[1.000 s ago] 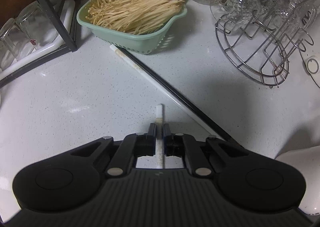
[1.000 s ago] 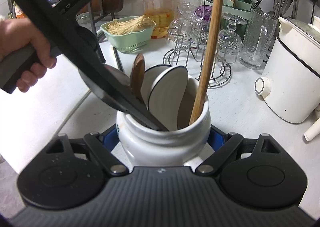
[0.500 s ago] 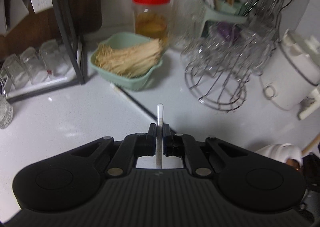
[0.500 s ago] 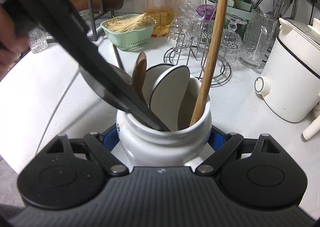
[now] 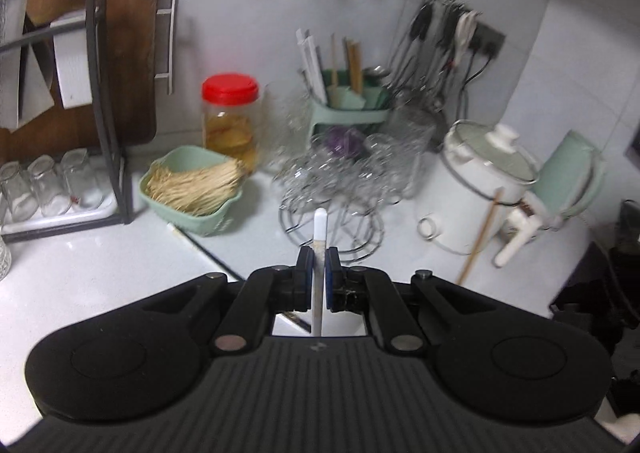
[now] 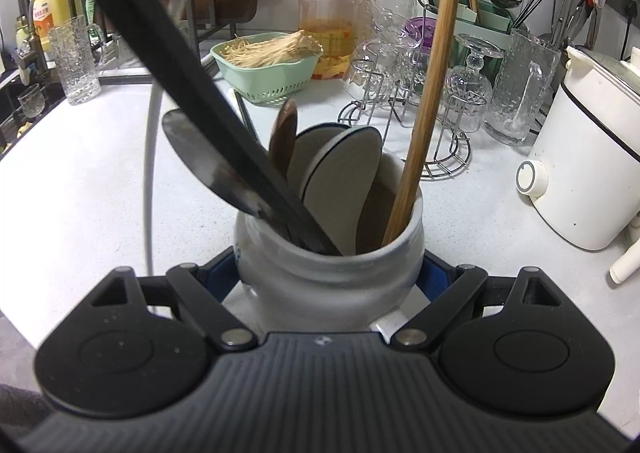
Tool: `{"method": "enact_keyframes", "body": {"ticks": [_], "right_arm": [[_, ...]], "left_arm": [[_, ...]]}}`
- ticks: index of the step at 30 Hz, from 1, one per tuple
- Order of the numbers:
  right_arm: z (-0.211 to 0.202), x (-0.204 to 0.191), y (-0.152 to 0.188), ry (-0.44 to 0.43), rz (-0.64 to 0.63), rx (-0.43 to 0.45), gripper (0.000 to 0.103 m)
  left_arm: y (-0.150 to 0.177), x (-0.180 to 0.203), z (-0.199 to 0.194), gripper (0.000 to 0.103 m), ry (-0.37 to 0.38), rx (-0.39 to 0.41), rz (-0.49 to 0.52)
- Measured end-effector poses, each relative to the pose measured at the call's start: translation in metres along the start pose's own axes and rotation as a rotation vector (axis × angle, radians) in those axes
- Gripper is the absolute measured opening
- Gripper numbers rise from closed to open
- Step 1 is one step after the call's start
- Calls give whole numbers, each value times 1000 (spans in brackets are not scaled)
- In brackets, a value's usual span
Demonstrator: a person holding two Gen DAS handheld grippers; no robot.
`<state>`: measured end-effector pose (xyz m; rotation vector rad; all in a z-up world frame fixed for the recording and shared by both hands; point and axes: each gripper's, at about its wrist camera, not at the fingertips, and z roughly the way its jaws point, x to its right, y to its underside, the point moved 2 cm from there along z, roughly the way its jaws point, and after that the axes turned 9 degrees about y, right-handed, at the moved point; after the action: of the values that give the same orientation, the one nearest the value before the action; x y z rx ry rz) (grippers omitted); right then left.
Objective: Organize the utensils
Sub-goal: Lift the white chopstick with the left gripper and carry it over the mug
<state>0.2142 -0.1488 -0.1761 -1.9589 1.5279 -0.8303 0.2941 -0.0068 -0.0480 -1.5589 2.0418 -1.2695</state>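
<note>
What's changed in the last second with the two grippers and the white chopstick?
The left gripper, shut on the white chopstick, lifted it off the counter; its view swung up to the wall. The right gripper stayed around the white jar, its jaws just easing open. The jar's utensils and the green basket stayed put.

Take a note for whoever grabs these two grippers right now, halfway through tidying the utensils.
Left gripper: shut on a white chopstick, lifted off the counter.
Right gripper: pads against the sides of the white jar, steadying it.
Done: the jar holds spoons, a wooden stick and a black utensil.
Left: drop the held chopstick into the jar, then fetch the other chopstick lying by the green basket.
</note>
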Motion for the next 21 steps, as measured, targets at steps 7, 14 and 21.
{"method": "enact_keyframes", "body": {"ticks": [7, 14, 21], "right_arm": [[0, -2, 0, 12, -8, 6, 92], [0, -3, 0, 21, -11, 7, 93], [1, -3, 0, 22, -11, 7, 93]], "left_arm": [[-6, 16, -21, 7, 17, 47, 32], [-27, 22, -35, 7, 16, 88, 42], [-58, 42, -63, 7, 30, 151, 89]]}}
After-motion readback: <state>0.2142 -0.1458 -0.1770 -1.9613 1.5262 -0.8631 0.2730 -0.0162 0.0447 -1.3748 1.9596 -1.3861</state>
